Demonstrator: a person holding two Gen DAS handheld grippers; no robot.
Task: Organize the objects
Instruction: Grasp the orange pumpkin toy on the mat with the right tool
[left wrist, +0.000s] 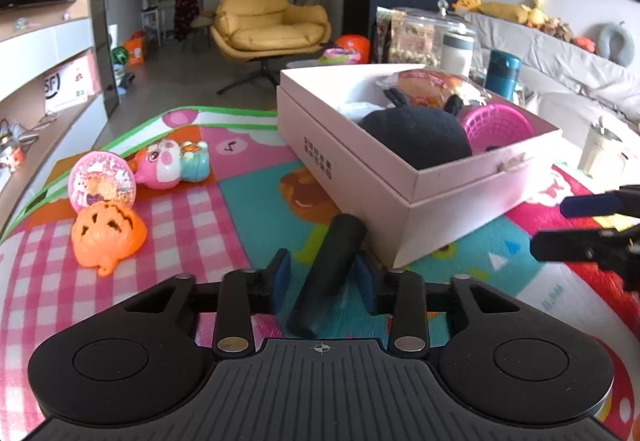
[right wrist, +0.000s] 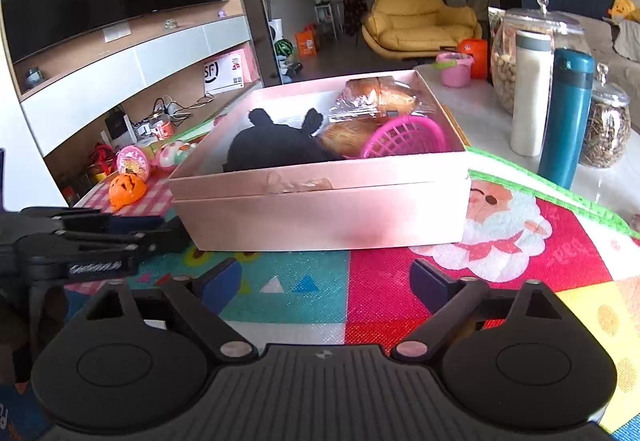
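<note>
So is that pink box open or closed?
Open. The pink box has no lid on it, and a black plush and a pink basket show inside.

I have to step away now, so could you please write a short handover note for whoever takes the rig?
Left gripper: shut on a black cylinder, beside the open pink cardboard box.
Right gripper: open, empty, over the colourful play mat.
Done: black plush toy, pink plastic basket and wrapped bread are boxed.
Left: cylinder, orange plastic pumpkin, pink glitter globe, pink pig toy.
</note>
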